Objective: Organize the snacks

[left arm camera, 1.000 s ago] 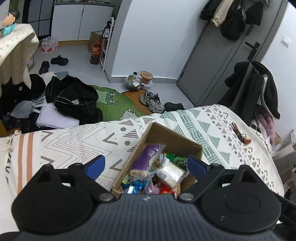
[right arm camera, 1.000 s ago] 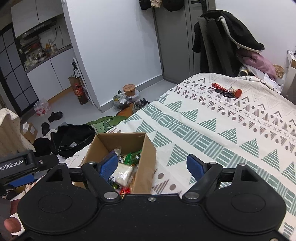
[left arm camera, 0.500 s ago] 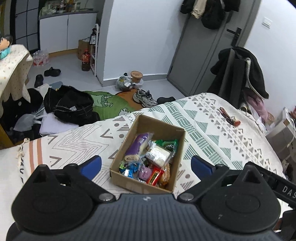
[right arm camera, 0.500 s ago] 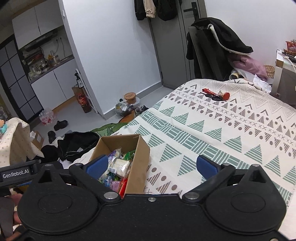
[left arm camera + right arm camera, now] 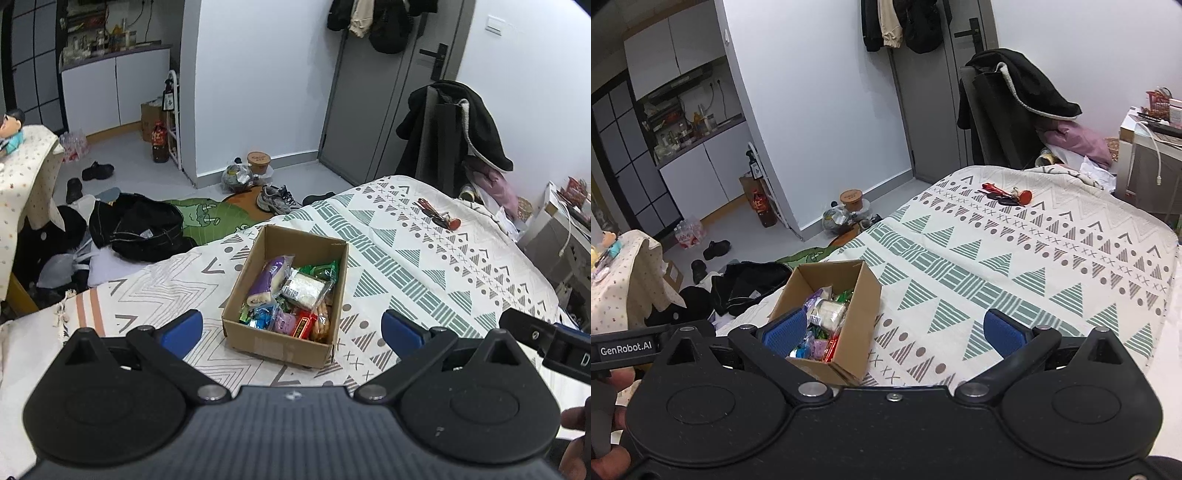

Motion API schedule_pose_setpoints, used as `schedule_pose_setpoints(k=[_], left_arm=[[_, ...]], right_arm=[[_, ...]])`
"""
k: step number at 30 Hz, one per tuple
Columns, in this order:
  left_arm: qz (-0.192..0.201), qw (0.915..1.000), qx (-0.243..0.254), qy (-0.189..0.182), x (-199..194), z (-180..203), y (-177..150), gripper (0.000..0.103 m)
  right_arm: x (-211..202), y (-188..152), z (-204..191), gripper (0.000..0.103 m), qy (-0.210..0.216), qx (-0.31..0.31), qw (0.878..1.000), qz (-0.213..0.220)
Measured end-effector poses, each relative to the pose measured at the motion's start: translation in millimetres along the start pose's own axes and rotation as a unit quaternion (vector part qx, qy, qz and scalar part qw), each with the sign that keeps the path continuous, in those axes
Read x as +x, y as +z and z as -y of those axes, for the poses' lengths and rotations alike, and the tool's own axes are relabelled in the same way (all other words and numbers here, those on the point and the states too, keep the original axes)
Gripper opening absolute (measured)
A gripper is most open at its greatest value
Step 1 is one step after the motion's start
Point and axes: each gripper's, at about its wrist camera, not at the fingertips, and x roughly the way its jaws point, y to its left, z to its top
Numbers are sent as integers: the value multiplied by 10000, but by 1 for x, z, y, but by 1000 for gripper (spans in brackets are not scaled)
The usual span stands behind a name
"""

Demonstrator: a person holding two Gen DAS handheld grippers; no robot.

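At centre of the left wrist frame, an open cardboard box (image 5: 286,291) sits on the patterned bedspread (image 5: 436,266), packed with wrapped snacks (image 5: 295,295): purple packet at left, clear white one to its right, red and blue wrappers nearer the camera. Left gripper (image 5: 291,328) spread wide, blue pads either side of the box, holding and touching nothing. In the right wrist frame the box sits lower left; right gripper (image 5: 894,330) equally spread, empty, left pad overlapping the box in view. Red-tagged keys (image 5: 1008,197) lie upper right.
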Motion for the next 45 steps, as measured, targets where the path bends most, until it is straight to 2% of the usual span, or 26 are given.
schedule_pose_setpoints(k=[14,28,45], left_arm=[[231,9990,352,-113,-47,15,-20,102],[397,9975,547,-192,-82,14,-42,102],[441,9970,587,-238,-98,8,-55,102]], right_arm=[[-53,-15,6,103,114,-110,9996,247],[-92,-36,7,103,168,-214,9986,447],[-109,-48,3,103,140,-339,9979,530]])
